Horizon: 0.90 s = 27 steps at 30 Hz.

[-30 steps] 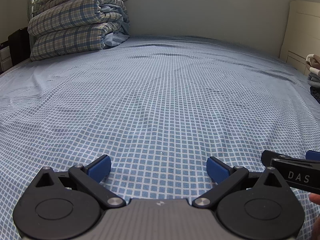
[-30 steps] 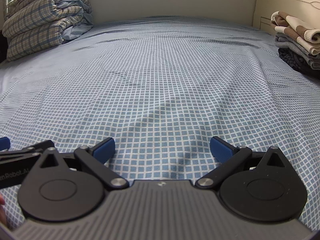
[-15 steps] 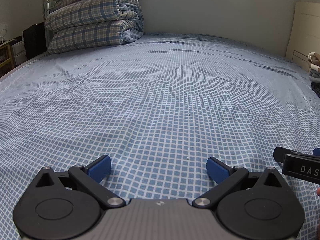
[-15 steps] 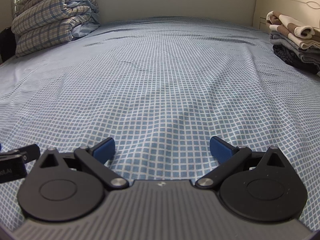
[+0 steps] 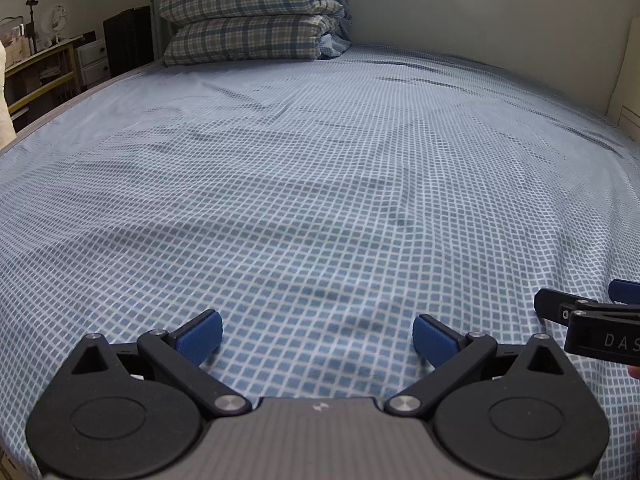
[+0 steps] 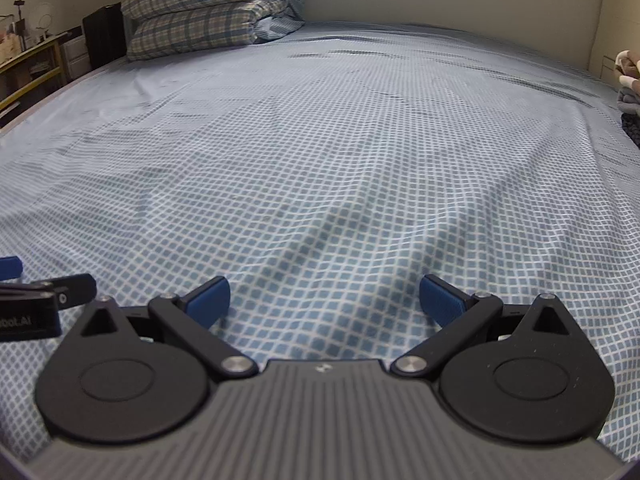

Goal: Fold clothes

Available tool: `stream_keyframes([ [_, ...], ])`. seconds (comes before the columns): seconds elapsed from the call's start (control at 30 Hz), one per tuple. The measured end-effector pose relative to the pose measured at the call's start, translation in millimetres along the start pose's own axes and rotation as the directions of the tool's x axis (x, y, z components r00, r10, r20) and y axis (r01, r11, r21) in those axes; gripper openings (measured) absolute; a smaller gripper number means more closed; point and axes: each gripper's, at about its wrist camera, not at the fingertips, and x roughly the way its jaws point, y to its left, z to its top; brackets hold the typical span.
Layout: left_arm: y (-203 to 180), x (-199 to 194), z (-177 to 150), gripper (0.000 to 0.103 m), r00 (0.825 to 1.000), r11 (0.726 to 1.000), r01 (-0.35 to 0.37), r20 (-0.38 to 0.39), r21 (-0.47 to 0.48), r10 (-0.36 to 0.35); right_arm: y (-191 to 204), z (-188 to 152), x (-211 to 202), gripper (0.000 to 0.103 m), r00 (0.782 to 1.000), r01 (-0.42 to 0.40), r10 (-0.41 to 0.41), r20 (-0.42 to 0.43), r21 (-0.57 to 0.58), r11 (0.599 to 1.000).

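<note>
Left gripper (image 5: 318, 336) reads wide open on my feed, blue pads (image 5: 199, 336) spread, nothing between them, hovering low over the bed sheet (image 5: 320, 184). Right gripper (image 6: 324, 300) same: jaws fully apart, empty, low over the sheet. Each shows up at the edge of the other's view, so they sit side by side, close but not touching; in the left wrist view the right unit comes in from the right edge.

Sheet is a blue-and-white check, mostly flat, with shallow wrinkles ahead of both grippers and a few darker creases further back. No garment lies on the sheet in front of either gripper.

Clothes pile (image 6: 630, 92) is only visible in the right wrist view, cut off by the right frame edge, well apart from both grippers: brown-and-white piece on top, grey below, dark at the bottom. I can't tell whether it rests on the bed or beside it.

Far end, left: folded plaid quilts (image 5: 252, 16) stacked on the bed against the wall (image 5: 480, 12). Beyond the bed's left edge: dark cabinet (image 5: 128, 40) and a yellow-framed shelf (image 5: 40, 72) with small clutter, too small to identify.
</note>
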Motion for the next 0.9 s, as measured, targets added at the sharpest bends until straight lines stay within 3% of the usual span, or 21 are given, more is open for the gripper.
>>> stream_keyframes([
  [0.2,79,-65,-37,0.102,0.991,0.992,-0.118,0.057,-0.047,0.120,116,0,30,0.103,0.987,-0.162,0.160,-0.024,-0.120,0.980],
  [0.33,149,-124,-76,0.102,0.960,0.952,-0.274,0.025,-0.136,0.279,212,-7,31,0.103,0.960,-0.281,0.276,-0.053,-0.234,0.931],
  [0.4,184,-157,-105,0.102,0.938,0.921,-0.342,-0.002,-0.186,0.347,259,-17,26,0.103,0.943,-0.330,0.323,-0.073,-0.303,0.894],
  [0.53,251,-211,-167,0.102,0.888,0.849,-0.455,-0.071,-0.269,0.453,340,-55,-30,0.103,0.902,-0.418,0.422,-0.096,-0.440,0.795],
  [0.7,311,-253,-265,0.102,0.817,0.770,-0.571,-0.101,-0.285,0.568,413,-115,-84,0.103,0.825,-0.525,0.553,-0.116,-0.521,0.673],
  [0.83,344,-261,-337,0.102,0.825,0.740,-0.563,-0.201,-0.368,0.528,464,-170,-92,0.103,0.771,-0.597,0.605,-0.197,-0.552,0.581],
  [0.9,354,-263,-369,0.102,0.821,0.730,-0.571,-0.231,-0.375,0.523,478,-198,-104,0.103,0.748,-0.627,0.616,-0.245,-0.564,0.537],
])
